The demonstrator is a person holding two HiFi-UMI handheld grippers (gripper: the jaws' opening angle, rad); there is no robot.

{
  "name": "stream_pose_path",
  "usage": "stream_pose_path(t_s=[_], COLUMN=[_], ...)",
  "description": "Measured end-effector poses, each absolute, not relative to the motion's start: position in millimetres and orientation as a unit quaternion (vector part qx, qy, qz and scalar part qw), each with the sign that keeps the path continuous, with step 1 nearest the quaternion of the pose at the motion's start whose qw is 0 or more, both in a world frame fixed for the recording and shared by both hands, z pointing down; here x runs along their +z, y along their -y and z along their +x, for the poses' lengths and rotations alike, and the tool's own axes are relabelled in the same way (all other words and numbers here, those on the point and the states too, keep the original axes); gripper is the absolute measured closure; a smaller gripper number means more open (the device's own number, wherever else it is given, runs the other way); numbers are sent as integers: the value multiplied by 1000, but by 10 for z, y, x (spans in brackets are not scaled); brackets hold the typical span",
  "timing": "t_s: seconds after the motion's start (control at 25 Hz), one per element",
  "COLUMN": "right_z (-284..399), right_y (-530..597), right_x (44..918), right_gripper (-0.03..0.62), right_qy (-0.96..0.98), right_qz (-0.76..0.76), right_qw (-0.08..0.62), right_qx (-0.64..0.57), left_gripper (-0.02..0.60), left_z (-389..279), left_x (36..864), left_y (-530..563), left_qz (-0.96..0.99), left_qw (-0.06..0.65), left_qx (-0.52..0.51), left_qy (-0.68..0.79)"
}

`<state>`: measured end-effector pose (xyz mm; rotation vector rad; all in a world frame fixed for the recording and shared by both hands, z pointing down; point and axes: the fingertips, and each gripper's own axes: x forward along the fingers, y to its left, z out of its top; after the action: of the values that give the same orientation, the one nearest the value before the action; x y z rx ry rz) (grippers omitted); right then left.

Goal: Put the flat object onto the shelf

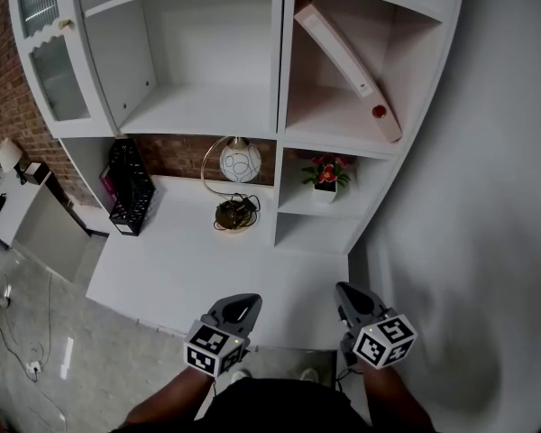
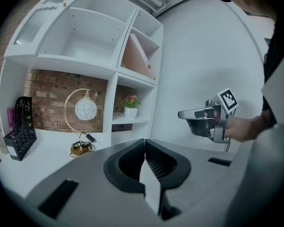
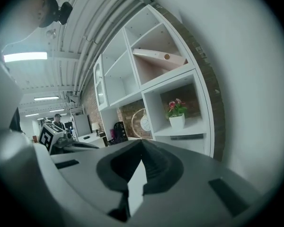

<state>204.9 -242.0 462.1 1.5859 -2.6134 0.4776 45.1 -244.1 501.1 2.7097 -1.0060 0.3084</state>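
White desk (image 1: 171, 264) under the shelf (image 1: 279, 79) bears a lamp (image 1: 239, 162); left gripper (image 1: 237, 307) and right gripper (image 1: 352, 298) pressed together.

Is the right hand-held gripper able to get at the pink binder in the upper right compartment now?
Probably yes. The binder leans in an open compartment of the shelf, nothing in front of it. The right hand-held gripper is low, apart from it, jaws shut; it must rise and open first.

Globe lamp (image 1: 240, 161), potted flowers (image 1: 327, 175), black rack (image 1: 131, 190)
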Motion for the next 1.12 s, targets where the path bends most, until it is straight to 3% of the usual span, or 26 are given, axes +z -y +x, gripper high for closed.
stream_pose_path(t_s=[1.12], right_z=[2101], right_y=[2233], right_x=[5119], right_gripper=[589], right_qy=[831], right_qz=[529], right_qw=[73], right_qx=[153], left_gripper=[576], left_z=[373], left_x=[5052], left_y=[2499], left_qz=[920], left_qw=[126], left_qx=[105], left_qy=[355])
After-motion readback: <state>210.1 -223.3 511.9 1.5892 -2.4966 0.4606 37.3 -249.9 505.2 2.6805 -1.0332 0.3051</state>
